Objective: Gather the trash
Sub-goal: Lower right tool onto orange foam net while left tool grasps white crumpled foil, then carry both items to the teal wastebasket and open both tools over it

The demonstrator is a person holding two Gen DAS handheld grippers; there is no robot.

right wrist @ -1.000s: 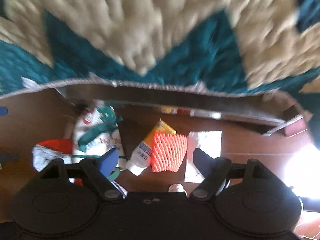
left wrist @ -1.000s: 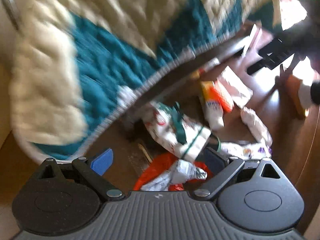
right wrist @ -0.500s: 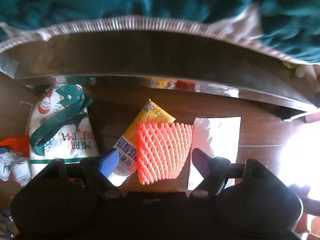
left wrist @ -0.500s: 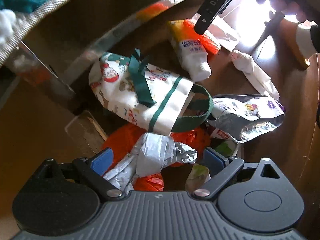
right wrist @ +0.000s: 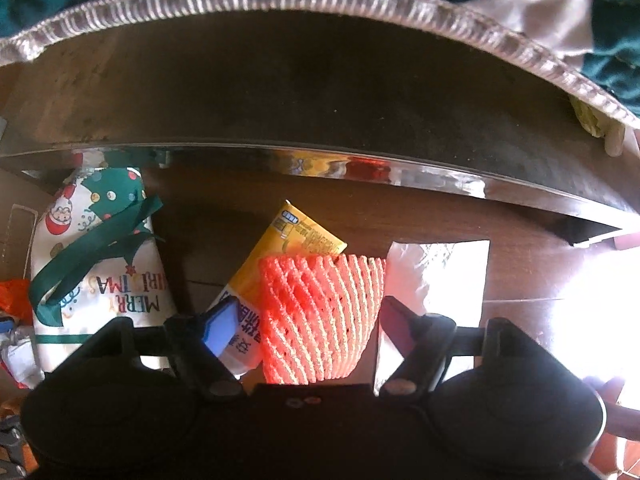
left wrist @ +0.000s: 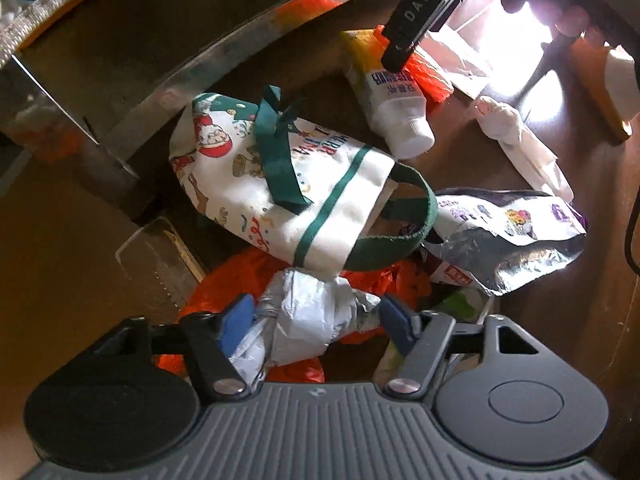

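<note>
While jaws close, left gripper [left wrist: 314, 318] straddles crumpled wrapper [left wrist: 304, 320], right gripper [right wrist: 308, 316] over foam net [right wrist: 320, 316]

A white bag [left wrist: 280, 184] with green straps and Santa prints lies mid-frame. Below it, grey-white crumpled paper [left wrist: 308, 320] sits on orange plastic [left wrist: 224, 280]. The tube [right wrist: 296, 240] is yellow and white, the foam net [right wrist: 320, 312] orange-red, the wrapper [left wrist: 520, 240] silver and purple.

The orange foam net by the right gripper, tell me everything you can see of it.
The orange foam net is a soft, open-mesh sleeve, flattened, lying on the dark wood floor. It overlaps the yellow and white tube and meets the white packet. It sits between the fingers of the right gripper, not visibly squeezed.
</note>
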